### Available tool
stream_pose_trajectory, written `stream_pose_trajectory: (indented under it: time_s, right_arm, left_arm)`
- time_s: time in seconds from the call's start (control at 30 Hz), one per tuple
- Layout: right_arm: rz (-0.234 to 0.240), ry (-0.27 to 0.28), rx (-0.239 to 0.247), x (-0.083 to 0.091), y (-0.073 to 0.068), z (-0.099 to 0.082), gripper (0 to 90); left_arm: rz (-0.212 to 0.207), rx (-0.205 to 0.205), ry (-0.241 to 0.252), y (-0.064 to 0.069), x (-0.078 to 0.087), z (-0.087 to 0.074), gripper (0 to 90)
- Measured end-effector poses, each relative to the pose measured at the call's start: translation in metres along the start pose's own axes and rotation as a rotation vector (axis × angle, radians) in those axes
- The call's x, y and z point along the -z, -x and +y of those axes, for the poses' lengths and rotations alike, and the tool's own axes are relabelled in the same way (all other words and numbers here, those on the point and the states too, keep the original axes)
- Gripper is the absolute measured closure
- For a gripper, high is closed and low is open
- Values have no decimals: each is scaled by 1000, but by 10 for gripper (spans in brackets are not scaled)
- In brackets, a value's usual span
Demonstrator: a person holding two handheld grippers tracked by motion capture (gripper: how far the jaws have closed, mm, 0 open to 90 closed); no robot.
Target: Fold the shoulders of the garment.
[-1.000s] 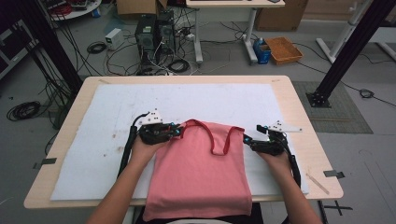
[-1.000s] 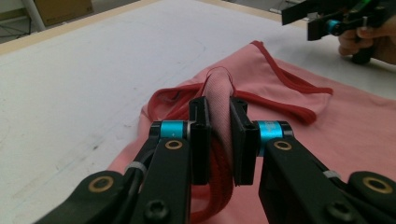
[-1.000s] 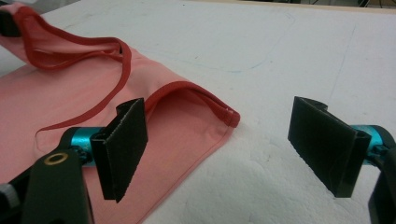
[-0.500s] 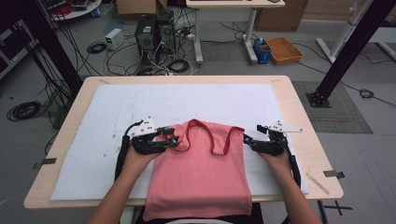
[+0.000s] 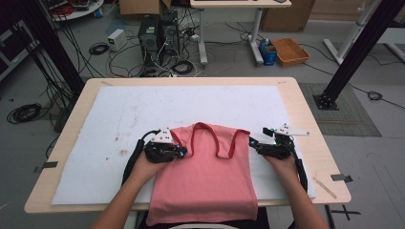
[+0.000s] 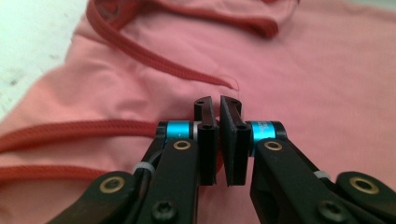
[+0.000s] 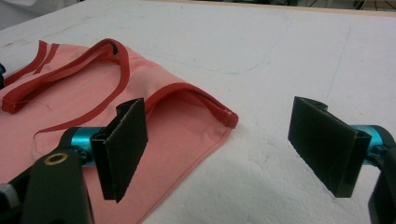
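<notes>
High view: white mat (image 5: 143, 119) covers wooden table (image 5: 315, 138), cables (image 5: 162, 62) behind.

Pink top (image 5: 205, 176), red trim; white mat (image 5: 119, 119); black fingers (image 7: 123, 144).

Right gripper (image 7: 224, 149) low over the white mat (image 7: 289, 60), jaws spread wide apart with nothing between the pads. Left jaw hanging over the edge of a pink top (image 7: 93, 107); right jaw over bare mat, well clear of the cloth. Top lying flat, running off the frame at left and bottom. Dark red trim (image 7: 196, 95) along the near armhole, ending in a corner that sits between the jaws but farther off. More red binding looping across the cloth behind, forming a strap and neckline. Mat surface rough, with faint blue lines and a few specks. Table edge just visible at top.
</notes>
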State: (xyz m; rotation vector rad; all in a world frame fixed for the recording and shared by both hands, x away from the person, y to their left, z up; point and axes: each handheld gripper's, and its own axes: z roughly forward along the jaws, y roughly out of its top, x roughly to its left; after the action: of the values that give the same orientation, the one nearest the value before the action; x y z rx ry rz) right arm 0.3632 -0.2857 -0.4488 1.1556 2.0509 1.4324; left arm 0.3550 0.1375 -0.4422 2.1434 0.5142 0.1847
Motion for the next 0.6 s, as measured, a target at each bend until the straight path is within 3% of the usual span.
stream_pose_trajectory:
  time_s: [0.2, 0.5, 0.6]
  right_arm:
    - [2, 2, -3, 0, 0, 0, 198]
    - [1, 3, -8, 0, 1, 0, 197]
    - [3, 1, -8, 0, 1, 0, 198]
  left_arm:
    - [15, 5, 37, 5, 16, -1, 855]
    - [10, 41, -4, 8, 22, -18, 855]
    - [4, 49, -56, 7, 19, -21, 854]
